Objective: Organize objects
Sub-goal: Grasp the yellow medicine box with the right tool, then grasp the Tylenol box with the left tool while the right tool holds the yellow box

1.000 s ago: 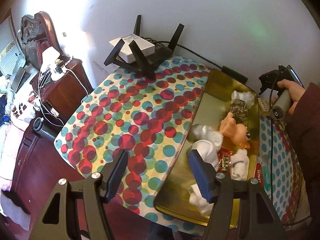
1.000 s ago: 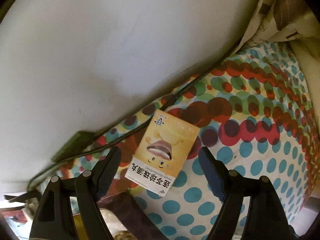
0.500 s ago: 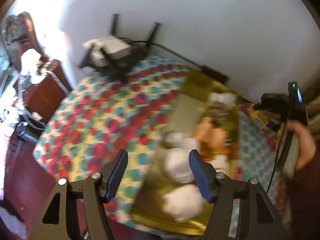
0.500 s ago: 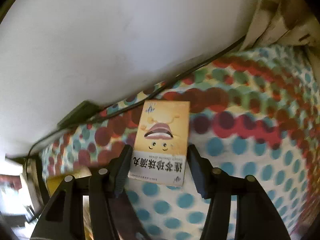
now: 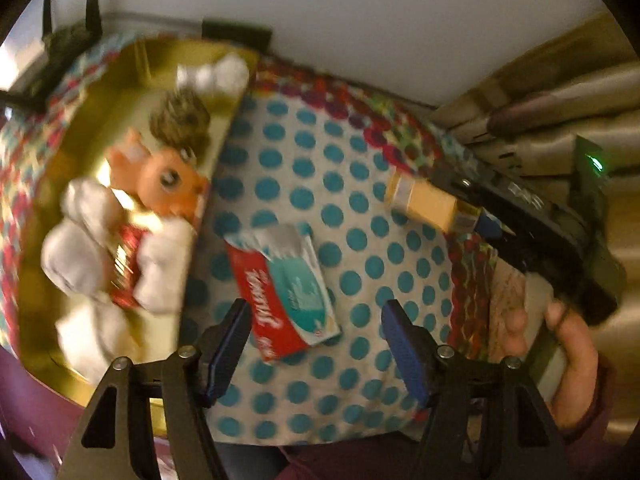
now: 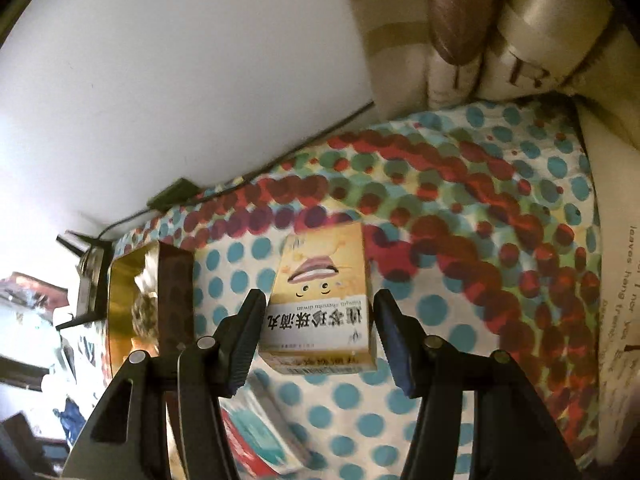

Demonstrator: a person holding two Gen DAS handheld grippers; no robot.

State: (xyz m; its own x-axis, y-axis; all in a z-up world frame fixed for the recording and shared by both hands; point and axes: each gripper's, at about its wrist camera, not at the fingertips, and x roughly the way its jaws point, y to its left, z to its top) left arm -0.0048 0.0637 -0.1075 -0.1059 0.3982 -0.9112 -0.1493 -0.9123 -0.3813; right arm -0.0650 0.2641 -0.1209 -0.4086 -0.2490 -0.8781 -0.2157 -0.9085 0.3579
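Observation:
A red and teal toothpaste box (image 5: pixel 288 284) lies flat on the dotted tablecloth. My left gripper (image 5: pixel 315 312) hovers over its near end. Its jaws are opening and the pads touch nothing. At the left stands a gold tray (image 5: pixel 136 80) holding an orange toy animal (image 5: pixel 168 176), white rolled cloths (image 5: pixel 84 240) and a red wrapper (image 5: pixel 124 256). My right gripper (image 6: pixel 319 300) is shut on a yellow box (image 6: pixel 324 272) with a cartoon face. In the left wrist view the yellow box (image 5: pixel 428 204) hangs clear above the cloth at the right.
A black router (image 5: pixel 68 36) and a power brick (image 5: pixel 236 34) sit by the white wall at the back. Beige curtains (image 5: pixel 560 100) hang at the right. A printed sheet (image 6: pixel 624 320) lies on the table's right edge. A hand (image 5: pixel 568 344) grips the right tool.
My left gripper swung right from the tray to over the toothpaste box. My right gripper closed on the yellow box and raised it off the cloth.

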